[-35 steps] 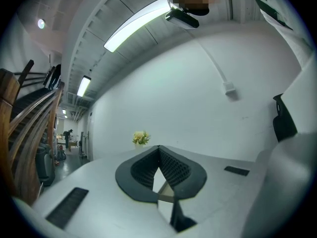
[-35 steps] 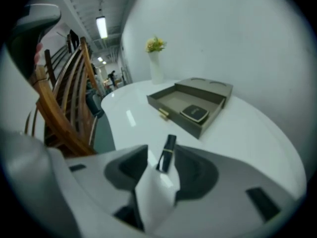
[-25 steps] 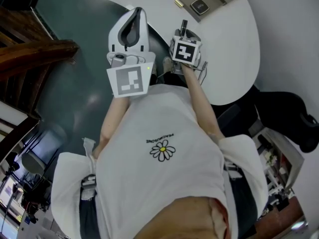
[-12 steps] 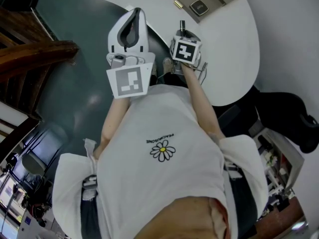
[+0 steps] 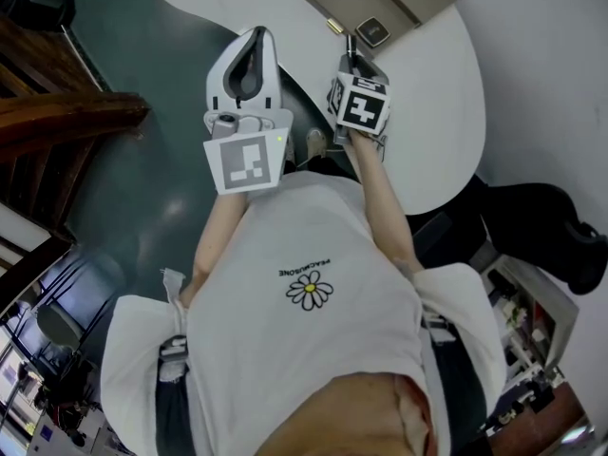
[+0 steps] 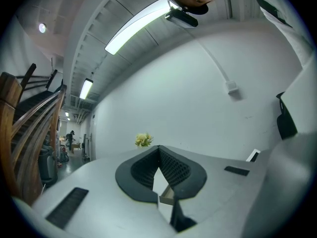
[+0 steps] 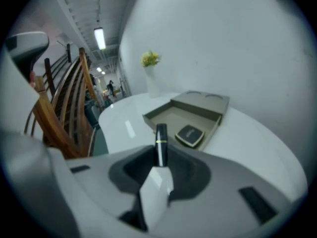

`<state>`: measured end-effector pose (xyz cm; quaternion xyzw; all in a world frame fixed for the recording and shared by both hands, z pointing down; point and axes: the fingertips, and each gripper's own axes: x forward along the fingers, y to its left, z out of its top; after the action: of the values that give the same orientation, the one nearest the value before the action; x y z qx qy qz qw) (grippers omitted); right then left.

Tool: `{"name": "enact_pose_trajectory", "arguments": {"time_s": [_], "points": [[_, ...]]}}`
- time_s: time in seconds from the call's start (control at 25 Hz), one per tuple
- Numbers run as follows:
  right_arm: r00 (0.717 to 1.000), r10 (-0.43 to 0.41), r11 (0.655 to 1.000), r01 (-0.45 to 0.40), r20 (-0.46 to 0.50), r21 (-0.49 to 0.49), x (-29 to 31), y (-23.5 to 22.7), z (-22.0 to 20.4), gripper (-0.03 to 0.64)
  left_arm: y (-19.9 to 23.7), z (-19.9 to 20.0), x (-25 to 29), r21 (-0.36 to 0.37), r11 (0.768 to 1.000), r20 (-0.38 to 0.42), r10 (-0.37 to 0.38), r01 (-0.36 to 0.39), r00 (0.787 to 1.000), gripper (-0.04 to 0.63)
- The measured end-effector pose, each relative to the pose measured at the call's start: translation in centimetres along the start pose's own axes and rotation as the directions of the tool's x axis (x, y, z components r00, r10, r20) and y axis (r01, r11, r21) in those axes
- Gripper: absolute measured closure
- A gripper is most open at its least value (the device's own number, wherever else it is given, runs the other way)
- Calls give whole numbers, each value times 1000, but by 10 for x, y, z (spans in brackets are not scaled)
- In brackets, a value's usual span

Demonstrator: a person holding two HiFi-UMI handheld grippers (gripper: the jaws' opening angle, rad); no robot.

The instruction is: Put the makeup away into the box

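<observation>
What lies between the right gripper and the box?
Only the black tube that the right gripper holds, then bare white table; the right gripper view shows it.

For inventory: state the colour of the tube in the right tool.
The tube is black with a thin gold band; best in the right gripper view.

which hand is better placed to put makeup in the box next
Right. The right hand-held gripper grips the black lipstick tube and faces the open box; the left hand-held gripper holds nothing.
</observation>
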<state>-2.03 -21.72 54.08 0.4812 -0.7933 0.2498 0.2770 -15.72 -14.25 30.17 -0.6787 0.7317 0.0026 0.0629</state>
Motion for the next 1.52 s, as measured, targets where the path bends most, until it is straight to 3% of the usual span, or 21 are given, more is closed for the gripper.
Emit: {"name": "enact_pose_trajectory", "arguments": {"time_s": [0.16,0.4,0.56,0.68,0.92,1.16,1.36,1.52], "points": [[986,50,999,-46,159,-26,-33,13,51,512,-4,5,-1,-7,1000,14,-4,4,1000,575],[915,109,994,-100,388,-42,-99,31,105,512,-9,6,-1,-14,1000,24,-16,16,1000,575],[865,124,992,-112,486,-55,-135,34,117,512,-10,9,0,-11,1000,42,-19,19,999,575],[851,124,992,-116,511,-48,-146,32,116,512,-10,8,0,-13,1000,38,-19,20,999,575],[854,124,992,-122,505,-36,-145,31,113,512,-10,7,-2,-14,1000,41,-19,20,999,575],[885,145,989,-126,443,-73,-126,32,118,512,-6,5,-2,-4,1000,29,-5,5,1000,575],[947,163,985,-140,279,-98,-73,32,126,512,5,-4,-7,-21,1000,-3,23,-23,1000,575],[978,161,984,-148,135,-98,-14,21,123,512,11,-14,-11,-4,999,-46,50,-51,998,575]]}}
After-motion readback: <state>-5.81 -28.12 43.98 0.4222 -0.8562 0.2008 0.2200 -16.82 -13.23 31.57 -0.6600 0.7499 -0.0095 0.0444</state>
